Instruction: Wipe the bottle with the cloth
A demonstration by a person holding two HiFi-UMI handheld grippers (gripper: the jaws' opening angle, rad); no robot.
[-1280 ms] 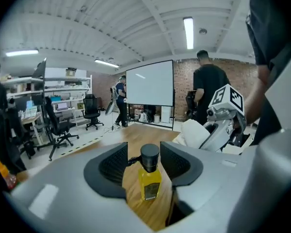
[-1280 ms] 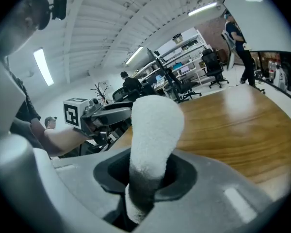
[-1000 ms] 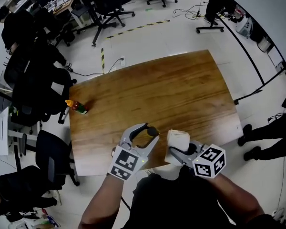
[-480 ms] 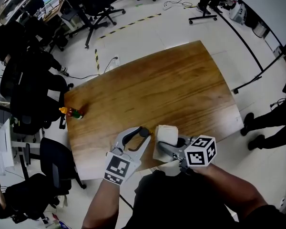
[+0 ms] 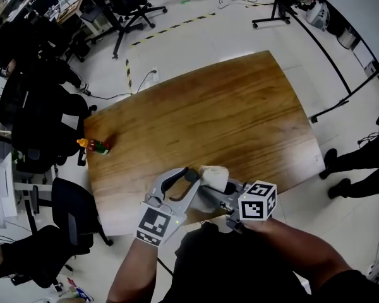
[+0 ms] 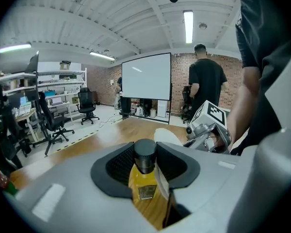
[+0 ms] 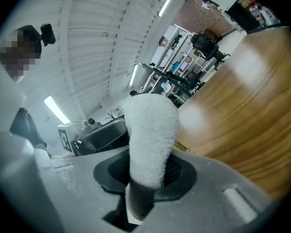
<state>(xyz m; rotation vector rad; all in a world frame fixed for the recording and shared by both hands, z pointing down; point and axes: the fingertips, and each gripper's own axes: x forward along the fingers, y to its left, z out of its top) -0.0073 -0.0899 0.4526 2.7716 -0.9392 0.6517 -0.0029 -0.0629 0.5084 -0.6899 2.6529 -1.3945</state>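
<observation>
My left gripper (image 5: 192, 182) has just been closing its jaws and now clamps the glossy bottle (image 6: 144, 188) of yellow liquid between its ribbed black pads, about two-thirds open, with the round black cap (image 6: 145, 152) poking out past the tips. My right gripper (image 5: 210, 191) pinches a folded white cloth (image 7: 153, 135), thick and fuzzy, whose rounded end stands up beyond its jaws. The cloth sits just beside the left gripper's tips; I cannot tell whether it touches the bottle. Both hang over the near edge of the polished wooden table (image 5: 227, 118).
</observation>
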